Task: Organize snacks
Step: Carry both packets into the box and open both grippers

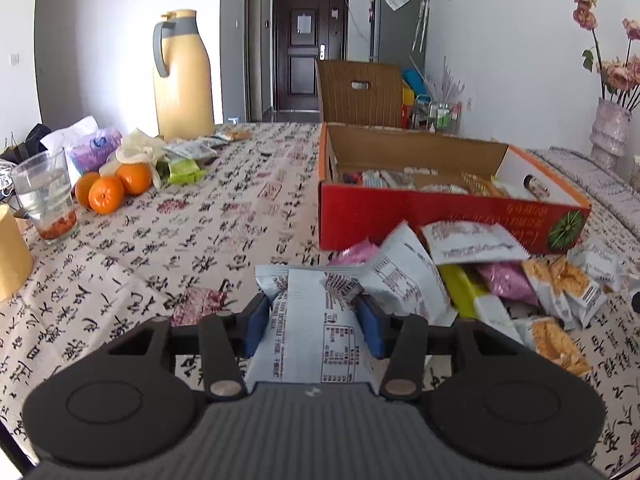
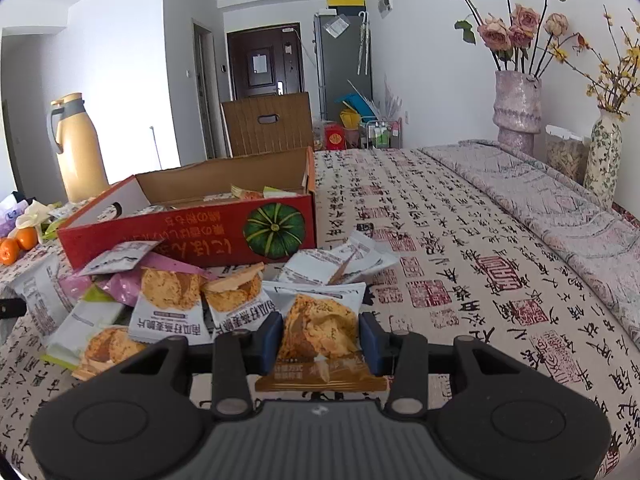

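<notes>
My left gripper [image 1: 314, 326] is shut on a white snack packet [image 1: 316, 344] with printed text, held just above the tablecloth in front of the red cardboard box [image 1: 440, 216]. My right gripper [image 2: 320, 346] is shut on an orange cookie packet [image 2: 320, 332], in front of a loose pile of snack packets [image 2: 172, 304]. The same pile [image 1: 480, 276] lies right of my left gripper. The red box [image 2: 192, 232] with a green pumpkin picture stands open behind the pile and holds several snacks.
A yellow thermos jug [image 1: 182, 76], three oranges [image 1: 108, 188], a plastic cup [image 1: 46, 196] and more packets [image 1: 188, 160] sit at the table's far left. Flower vases [image 2: 516, 112] stand at the right edge. A wooden chair [image 1: 360, 92] is behind the table.
</notes>
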Demonstrator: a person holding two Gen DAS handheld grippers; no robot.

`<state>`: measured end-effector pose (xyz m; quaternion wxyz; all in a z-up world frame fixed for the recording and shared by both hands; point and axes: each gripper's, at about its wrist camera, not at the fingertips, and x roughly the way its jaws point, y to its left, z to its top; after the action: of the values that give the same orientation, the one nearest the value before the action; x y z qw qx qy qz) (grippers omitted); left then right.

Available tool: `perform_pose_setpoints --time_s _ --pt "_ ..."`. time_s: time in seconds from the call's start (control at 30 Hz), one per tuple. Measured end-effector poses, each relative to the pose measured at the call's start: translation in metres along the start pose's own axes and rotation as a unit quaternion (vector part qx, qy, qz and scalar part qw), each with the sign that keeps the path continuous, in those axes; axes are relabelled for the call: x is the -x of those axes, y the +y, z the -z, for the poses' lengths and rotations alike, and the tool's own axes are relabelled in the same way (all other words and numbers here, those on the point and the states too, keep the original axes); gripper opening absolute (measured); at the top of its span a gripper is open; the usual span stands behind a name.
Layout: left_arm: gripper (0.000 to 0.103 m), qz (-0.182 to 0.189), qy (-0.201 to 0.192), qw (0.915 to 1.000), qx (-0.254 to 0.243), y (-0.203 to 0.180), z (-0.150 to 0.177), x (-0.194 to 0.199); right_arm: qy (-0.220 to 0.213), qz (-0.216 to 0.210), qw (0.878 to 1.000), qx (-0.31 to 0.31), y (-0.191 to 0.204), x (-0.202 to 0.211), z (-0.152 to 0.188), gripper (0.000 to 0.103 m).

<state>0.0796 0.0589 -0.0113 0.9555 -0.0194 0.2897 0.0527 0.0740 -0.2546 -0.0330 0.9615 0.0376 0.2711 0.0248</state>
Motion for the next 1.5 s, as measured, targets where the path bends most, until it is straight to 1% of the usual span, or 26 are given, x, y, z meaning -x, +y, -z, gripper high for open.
perform_pose_setpoints --time_s 0.43,0.87,1.03,1.2,1.5 --pt "0.050 0.028 -0.046 0.9985 -0.003 -0.017 -0.037 0.008 -0.032 -0.023 0.999 0.016 0.019 0.001 -0.023 0.041" --pt "0.050 0.055 -0.085 0.9948 -0.009 -0.046 -0.086 -0.007 -0.074 -0.057 0.995 0.032 0.046 -0.020 -0.069 0.041" --pt "0.050 0.059 -0.094 0.9937 -0.015 -0.057 -0.104 -0.019 -0.091 -0.063 0.993 0.035 0.054 -0.035 -0.091 0.041" --pt "0.050 0.055 -0.091 0.9942 -0.013 -0.063 -0.121 -0.039 -0.101 -0.068 0.992 0.040 0.062 -0.057 -0.112 0.041" --pt "0.050 0.049 -0.080 0.9954 -0.016 -0.071 -0.147 -0.081 -0.101 -0.072 0.991 0.055 0.075 -0.103 -0.142 0.041"
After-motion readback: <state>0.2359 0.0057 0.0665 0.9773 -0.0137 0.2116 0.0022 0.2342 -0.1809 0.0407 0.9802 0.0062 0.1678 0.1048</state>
